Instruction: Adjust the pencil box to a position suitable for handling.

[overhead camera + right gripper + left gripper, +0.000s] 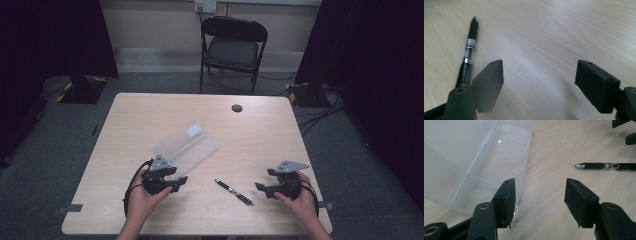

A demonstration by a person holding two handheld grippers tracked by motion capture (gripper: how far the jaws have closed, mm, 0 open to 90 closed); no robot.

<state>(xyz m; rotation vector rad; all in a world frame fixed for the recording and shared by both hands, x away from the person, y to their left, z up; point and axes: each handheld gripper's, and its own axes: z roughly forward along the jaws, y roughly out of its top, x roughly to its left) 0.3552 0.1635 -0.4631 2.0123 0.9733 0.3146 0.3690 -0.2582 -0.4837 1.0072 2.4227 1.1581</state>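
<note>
Both grippers hover low over the table (150,220) with nothing held. The left gripper (176,182) stands with jaws apart and bare wood between them, just beside the near corner of the clear plastic case (187,147), which lies open, its lid folded flat. The right gripper (261,188) is likewise spread wide and empty. The pen (234,191) lies flat on the wood between the two grippers, touching neither, near the right one. Judged step: case already opened, pen not yet picked up; likely the reach for the pen comes next. That move calls for the right gripper to shift toward the barrel, straddle it across its width and close low, since the pen lies flush on the table. The left gripper view shows the case (474,167) interior empty and the pen (606,166) tip pointing toward the case, detail lost in the high view. The right gripper view shows the pen (470,47) lying outside the left-hand jaw, not between them; slight blur there.
</note>
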